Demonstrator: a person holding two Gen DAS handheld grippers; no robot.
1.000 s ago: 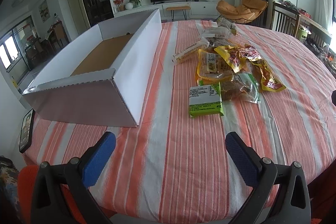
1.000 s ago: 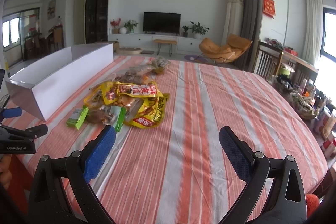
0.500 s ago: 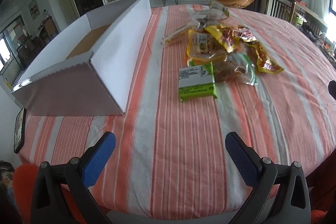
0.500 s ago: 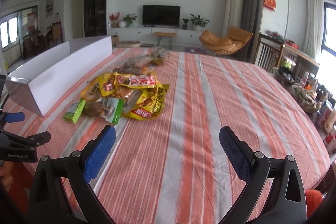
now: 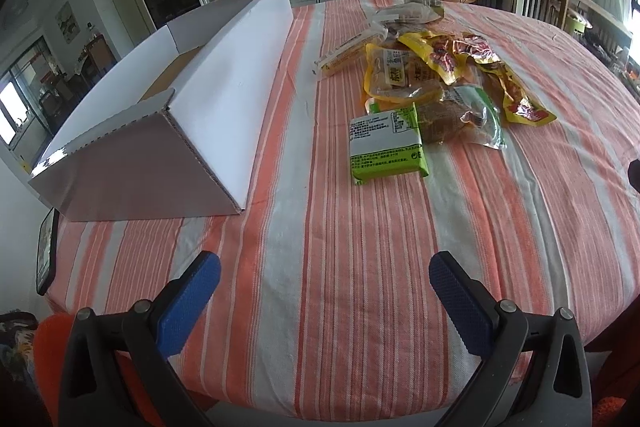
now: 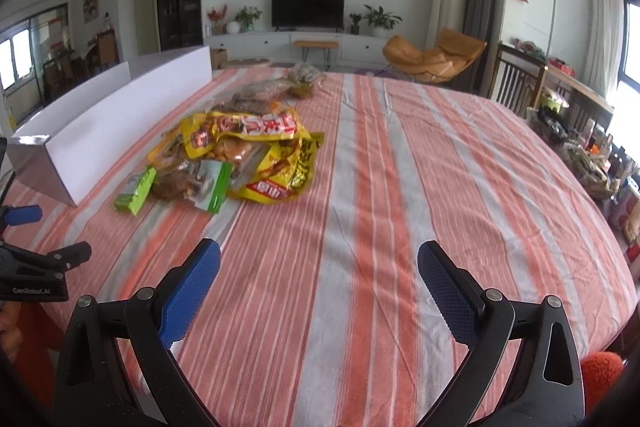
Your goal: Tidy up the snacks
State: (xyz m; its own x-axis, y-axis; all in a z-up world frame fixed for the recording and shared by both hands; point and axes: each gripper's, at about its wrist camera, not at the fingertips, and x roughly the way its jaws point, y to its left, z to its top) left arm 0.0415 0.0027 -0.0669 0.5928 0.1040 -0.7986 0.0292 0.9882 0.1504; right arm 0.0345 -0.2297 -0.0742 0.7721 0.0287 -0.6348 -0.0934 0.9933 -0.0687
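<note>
While spread, both tools (image 5: 325,281) (image 6: 319,267) hover, seemingly level.

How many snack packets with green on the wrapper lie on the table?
2. The green and white packet lies nearest, at the front of the pile. The clear packet with green edge lies just right of it, touching. Others may be hidden under the yellow bags.

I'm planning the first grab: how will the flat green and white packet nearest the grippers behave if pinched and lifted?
The green and white packet looks boxy with squared edges, so it probably stays fairly stiff rather than drooping. Its wrapper appears glossy, so it might slip between the pads. It lies flat on the striped tablecloth, so rolling seems unlikely.
</note>
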